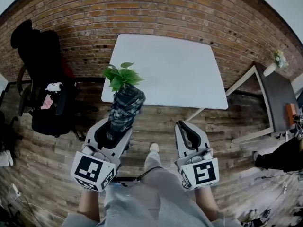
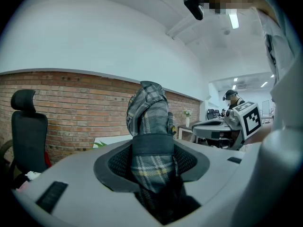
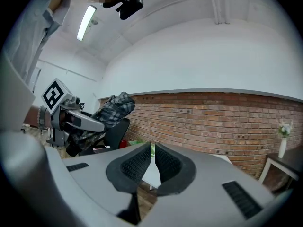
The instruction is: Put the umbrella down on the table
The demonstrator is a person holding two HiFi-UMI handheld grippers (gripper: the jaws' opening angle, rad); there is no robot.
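Observation:
A folded plaid umbrella (image 1: 125, 105) stands upright between the jaws of my left gripper (image 1: 113, 128), which is shut on its lower part. In the left gripper view the umbrella (image 2: 149, 126) rises from between the black pads, and its top hides part of the brick wall. My right gripper (image 1: 187, 132) is held beside it, shut with nothing between its pads (image 3: 137, 164). The white table (image 1: 175, 65) lies ahead of both grippers, a short way beyond their tips. From the right gripper view, the left gripper (image 3: 75, 119) and umbrella (image 3: 111, 108) show at the left.
A green potted plant (image 1: 122, 74) sits by the table's near left corner, just beyond the umbrella. A black office chair (image 1: 45, 79) stands at the left. A dark-topped side table (image 1: 277, 96) with a flower vase (image 1: 277, 60) is at the right. A brick wall lies behind.

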